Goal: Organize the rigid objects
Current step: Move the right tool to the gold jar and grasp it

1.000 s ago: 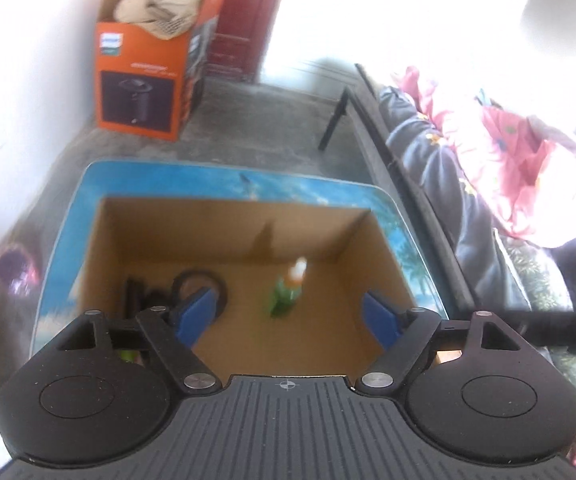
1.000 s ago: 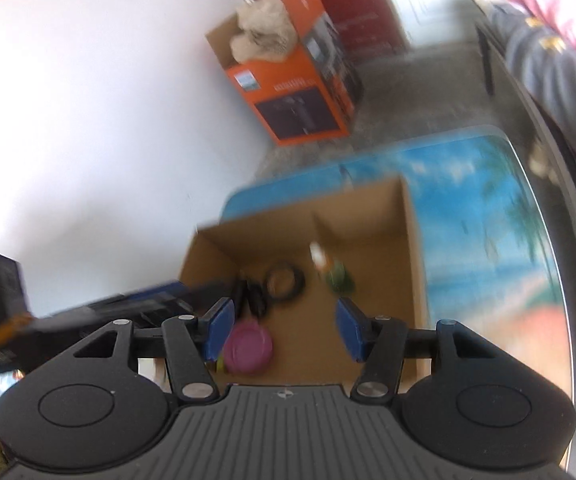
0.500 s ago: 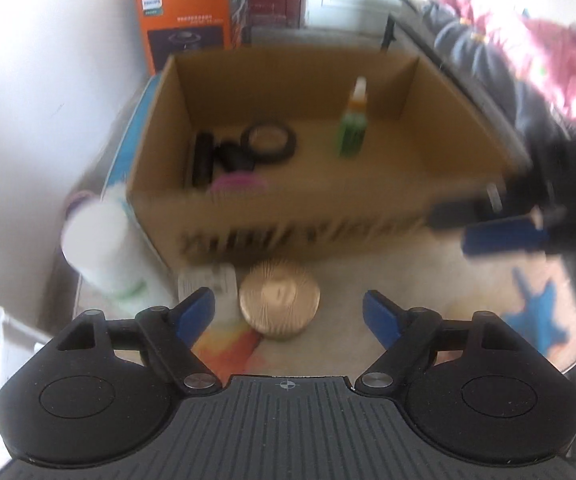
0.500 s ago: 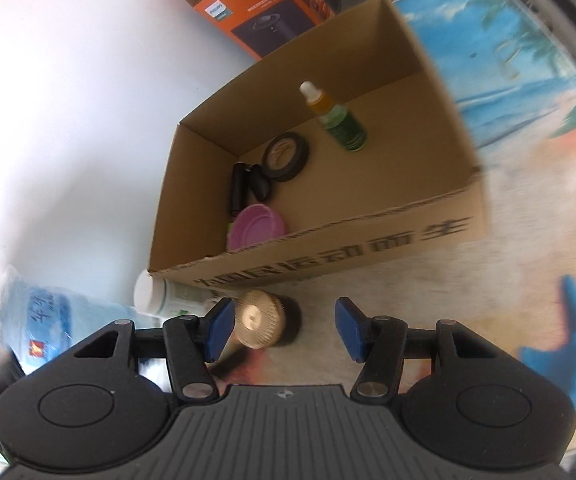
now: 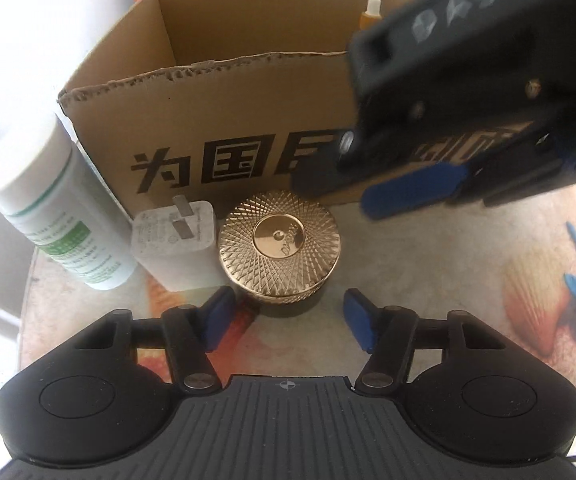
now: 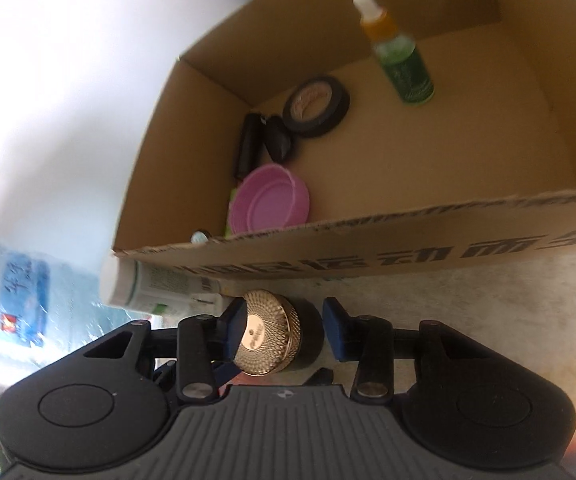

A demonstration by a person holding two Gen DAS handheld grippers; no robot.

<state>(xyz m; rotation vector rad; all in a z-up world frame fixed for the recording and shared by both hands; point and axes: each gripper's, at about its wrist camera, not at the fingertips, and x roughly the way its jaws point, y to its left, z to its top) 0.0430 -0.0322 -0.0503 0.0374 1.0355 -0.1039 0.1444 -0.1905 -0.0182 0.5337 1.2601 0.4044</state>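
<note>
A round gold jar (image 5: 279,246) with a finely cross-hatched lid sits upright on the table (image 5: 428,272), its flat lid facing up and its axis vertical; being round, it points no particular way across the table. It stands just in front of the near wall of an open cardboard box (image 5: 223,120) printed with bold black characters.

Touching its left side is a white plug adapter (image 5: 175,244), standing on end with its metal prongs pointing up. Left of that stands a white cylindrical bottle (image 5: 53,216) with a green label, upright.

The left gripper (image 5: 288,320) hovers low just before the jar, blue pads on either side of its near edge, closing but not yet touching it. The right gripper (image 6: 283,330) comes in from the right; in its own view the jar lies between its closing pads, the left pad seemingly against the lid, though blur makes contact uncertain.

Inside the box are a green dropper bottle (image 6: 400,56) standing upright with its white tip up, a black round compact (image 6: 316,106), two small dark items (image 6: 263,144) and a pink lid (image 6: 269,200).
</note>
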